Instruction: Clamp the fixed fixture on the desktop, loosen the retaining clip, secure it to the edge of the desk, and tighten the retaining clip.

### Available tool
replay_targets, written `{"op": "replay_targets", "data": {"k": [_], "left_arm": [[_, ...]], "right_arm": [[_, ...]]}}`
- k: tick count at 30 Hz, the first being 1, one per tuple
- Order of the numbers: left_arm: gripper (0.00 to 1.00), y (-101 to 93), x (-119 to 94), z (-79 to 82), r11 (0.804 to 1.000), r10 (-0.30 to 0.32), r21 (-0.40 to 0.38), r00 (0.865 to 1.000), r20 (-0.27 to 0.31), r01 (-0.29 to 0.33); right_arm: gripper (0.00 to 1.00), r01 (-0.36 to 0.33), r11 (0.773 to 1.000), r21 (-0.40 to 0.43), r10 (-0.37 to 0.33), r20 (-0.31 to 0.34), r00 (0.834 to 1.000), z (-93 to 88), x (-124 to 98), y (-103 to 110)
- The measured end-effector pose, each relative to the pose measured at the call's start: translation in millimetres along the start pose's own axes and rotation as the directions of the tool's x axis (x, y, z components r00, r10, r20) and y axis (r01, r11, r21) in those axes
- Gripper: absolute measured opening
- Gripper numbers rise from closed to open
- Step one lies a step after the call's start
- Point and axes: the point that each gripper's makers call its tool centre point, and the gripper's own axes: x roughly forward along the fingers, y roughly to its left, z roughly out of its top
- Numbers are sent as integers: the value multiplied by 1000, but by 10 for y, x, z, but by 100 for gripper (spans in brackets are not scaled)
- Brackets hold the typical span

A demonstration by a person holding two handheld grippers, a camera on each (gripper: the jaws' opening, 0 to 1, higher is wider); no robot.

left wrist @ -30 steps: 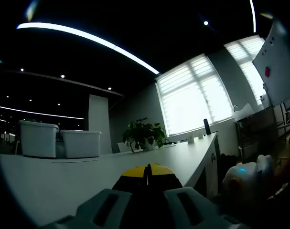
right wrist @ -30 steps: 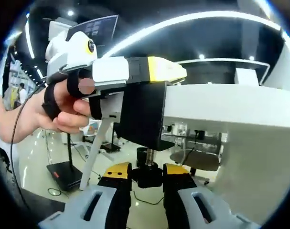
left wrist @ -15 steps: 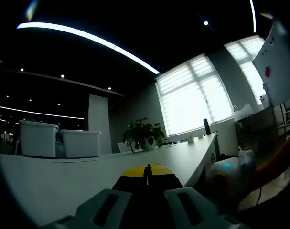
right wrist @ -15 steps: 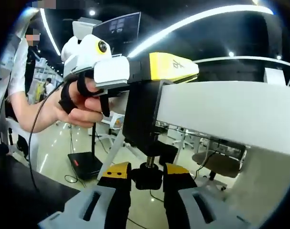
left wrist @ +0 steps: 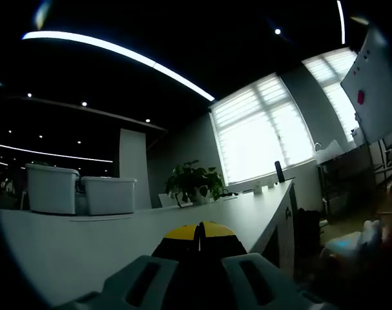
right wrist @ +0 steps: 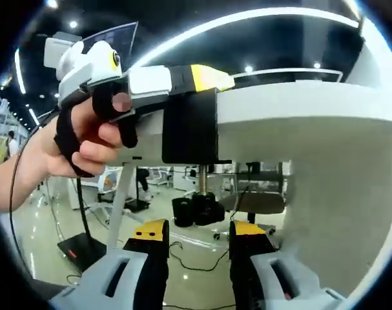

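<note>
A black clamp fixture [right wrist: 190, 126] sits over the edge of the white desk [right wrist: 312, 110]. Its threaded screw hangs below and ends in a black knob [right wrist: 197, 210]. A hand holds my left gripper [right wrist: 202, 76], whose yellow-tipped jaws are shut on the fixture's top. In the left gripper view those jaws [left wrist: 199, 228] meet over the desk top [left wrist: 86, 239]. My right gripper [right wrist: 199, 231] stands open just below the knob, its yellow fingertips [right wrist: 150, 230] on either side and apart from it.
On the desk's far part stand two white bins [left wrist: 51, 187] and a potted plant [left wrist: 194, 181] before a bright window. Under the desk lie a glossy floor, cables, an office chair [right wrist: 247, 203] and a black stand base [right wrist: 79, 245].
My right gripper has let go of the knob, opened wider and dropped a little below it. The left gripper keeps its hold on the fixture and has not moved.
</note>
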Motion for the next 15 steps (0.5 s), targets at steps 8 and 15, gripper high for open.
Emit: {"op": "replay_targets", "data": {"k": [8,15], "left_arm": [[1,4,-4,-1,1000,6,0,1000,0,-6],[1,7,-5,3,1000,7,1,1000,1,-7]], "right_arm": [[37,225,974,-38,-225,7,974,111,-47,88],[36,316,948,-44,-315,25,949,203,36,6]]}}
